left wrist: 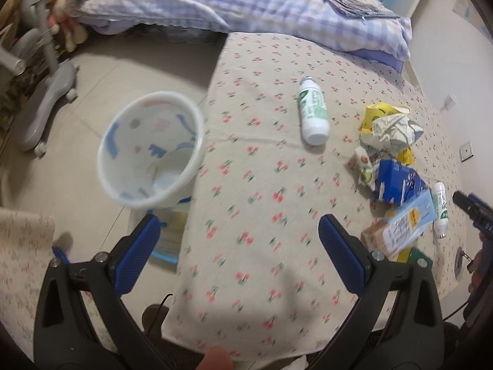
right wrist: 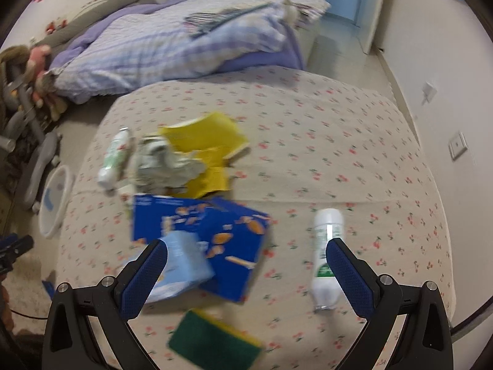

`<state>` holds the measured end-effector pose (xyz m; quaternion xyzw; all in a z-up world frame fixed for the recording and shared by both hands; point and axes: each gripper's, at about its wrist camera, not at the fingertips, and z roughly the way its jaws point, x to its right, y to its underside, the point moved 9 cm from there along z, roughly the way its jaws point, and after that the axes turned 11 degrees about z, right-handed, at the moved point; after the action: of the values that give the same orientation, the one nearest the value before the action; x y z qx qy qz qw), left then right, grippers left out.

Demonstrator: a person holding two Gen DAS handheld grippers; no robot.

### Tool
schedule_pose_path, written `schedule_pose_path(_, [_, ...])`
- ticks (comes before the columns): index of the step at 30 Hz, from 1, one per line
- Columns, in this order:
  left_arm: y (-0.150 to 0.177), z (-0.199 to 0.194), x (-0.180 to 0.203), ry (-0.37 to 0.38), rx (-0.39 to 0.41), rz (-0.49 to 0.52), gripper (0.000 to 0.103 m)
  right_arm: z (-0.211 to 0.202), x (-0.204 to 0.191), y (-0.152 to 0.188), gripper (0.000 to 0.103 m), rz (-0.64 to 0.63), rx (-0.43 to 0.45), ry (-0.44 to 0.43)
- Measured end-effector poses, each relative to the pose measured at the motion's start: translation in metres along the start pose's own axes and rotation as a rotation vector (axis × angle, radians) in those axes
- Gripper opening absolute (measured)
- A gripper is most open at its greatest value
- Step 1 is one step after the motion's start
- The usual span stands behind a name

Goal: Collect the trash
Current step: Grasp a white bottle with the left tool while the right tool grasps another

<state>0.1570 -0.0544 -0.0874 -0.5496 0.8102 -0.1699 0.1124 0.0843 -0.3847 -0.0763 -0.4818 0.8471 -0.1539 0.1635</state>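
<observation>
A pile of trash lies on the floral bedsheet (left wrist: pixel 262 160): a white and green bottle (left wrist: pixel 312 111), crumpled paper (left wrist: pixel 391 132), a yellow wrapper (right wrist: pixel 209 154), a blue carton (right wrist: pixel 215 234), a light blue pack (right wrist: pixel 181 262), a second small bottle (right wrist: pixel 326 256) and a green sponge (right wrist: pixel 215 339). A white patterned bin (left wrist: pixel 151 151) stands on the floor left of the bed. My left gripper (left wrist: pixel 238 246) is open and empty above the sheet, near the bin. My right gripper (right wrist: pixel 246 274) is open and empty above the blue carton and the small bottle.
A purple checked quilt (left wrist: pixel 246 3) is heaped at the far end of the bed. A grey wheeled chair base (left wrist: pixel 46 101) stands on the floor at the left. A white wall with sockets (right wrist: pixel 459 145) runs along the right.
</observation>
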Motion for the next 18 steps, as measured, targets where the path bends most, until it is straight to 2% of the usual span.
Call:
schedule_pose_path(2, [-0.013, 0.013, 0.005, 0.033, -0.008, -0.003, 0.102, 0.011, 0.022, 0.000, 0.103, 0.042, -0.053, 0.007])
schedule_pose_path(4, [-0.022, 0.026, 0.014, 0.082, -0.027, -0.016, 0.102, 0.019, 0.037, -0.001, 0.103, 0.056, -0.072, 0.003])
schedule_pose_path(6, [-0.031, 0.036, 0.022, 0.122, -0.035, -0.022, 0.102, 0.027, 0.058, -0.002, 0.103, 0.076, -0.081, 0.040])
schedule_pose_path(10, [-0.051, 0.052, 0.039, 0.162, -0.027, -0.017, 0.100, 0.042, 0.083, 0.002, 0.100, 0.115, -0.130, 0.046])
schedule_pose_path(12, [-0.059, 0.060, 0.044, 0.185, -0.023, -0.025, 0.096, 0.051, 0.090, 0.004, 0.089, 0.131, -0.149, 0.043])
schedule_pose_path(16, [-0.077, 0.076, 0.052, 0.219, -0.005, -0.048, 0.090, 0.059, 0.095, 0.008, 0.081, 0.150, -0.185, 0.013])
schedule_pose_path(18, [-0.085, 0.085, 0.056, 0.240, 0.000, -0.059, 0.083, 0.059, 0.095, 0.010, 0.075, 0.150, -0.194, 0.008])
